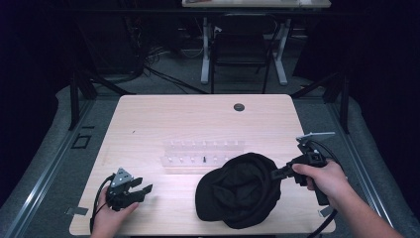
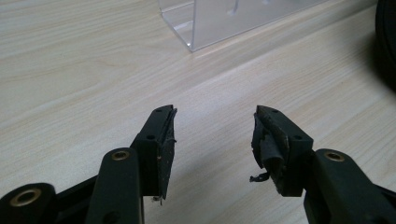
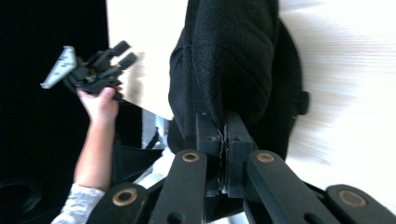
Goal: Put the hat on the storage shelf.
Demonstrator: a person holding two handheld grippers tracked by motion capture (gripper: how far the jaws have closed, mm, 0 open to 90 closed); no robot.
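Two grippers: left gripper (image 1: 140, 191) well left of the black cap (image 1: 240, 191), jaws apart, nothing between them; clear rack (image 1: 203, 156) just behind the cap; right gripper (image 1: 275, 173) clamped on the cap's right edge.

Matt black cloth cap (image 1: 237, 191) on pale wood-grain table (image 1: 198, 114).
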